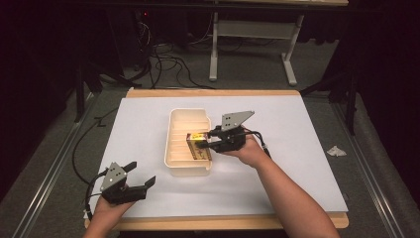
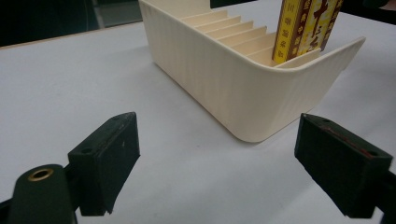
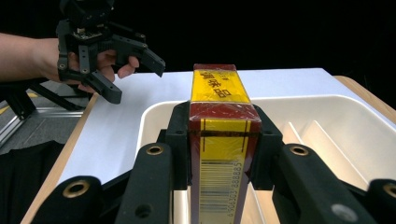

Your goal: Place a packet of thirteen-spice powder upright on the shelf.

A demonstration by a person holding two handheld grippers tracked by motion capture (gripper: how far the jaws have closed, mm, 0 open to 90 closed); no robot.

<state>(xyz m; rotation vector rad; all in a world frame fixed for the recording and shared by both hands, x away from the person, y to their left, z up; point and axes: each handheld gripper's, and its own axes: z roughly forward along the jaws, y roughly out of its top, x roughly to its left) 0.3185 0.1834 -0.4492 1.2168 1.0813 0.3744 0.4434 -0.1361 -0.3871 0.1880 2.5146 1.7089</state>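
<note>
Tabletop under the high view wears a white sheet, and a cream slotted tray sits near its middle. The right tongs reach in over the tray from the right side, pinching a yellow and dark red box that stands in the tray's near slots. The left tongs hang near the front left corner of the sheet, well apart from the tray, jaws spread with nothing between them. Cables and the legs of another table show on the floor beyond.

Left gripper view: the left tongs stand wide apart above the white sheet, empty. The tray's rounded corner lies just ahead of them, its dividers stepping away in a row. The box stands upright in a slot near that end wall, its top cut off by the frame.

Right gripper view: the right tongs are pressed against both sides of the box, whose barcode face looks at the camera. The tray's rim curves behind it. Farther off at upper left, the person's left hand holds the other tongs, spread.
</note>
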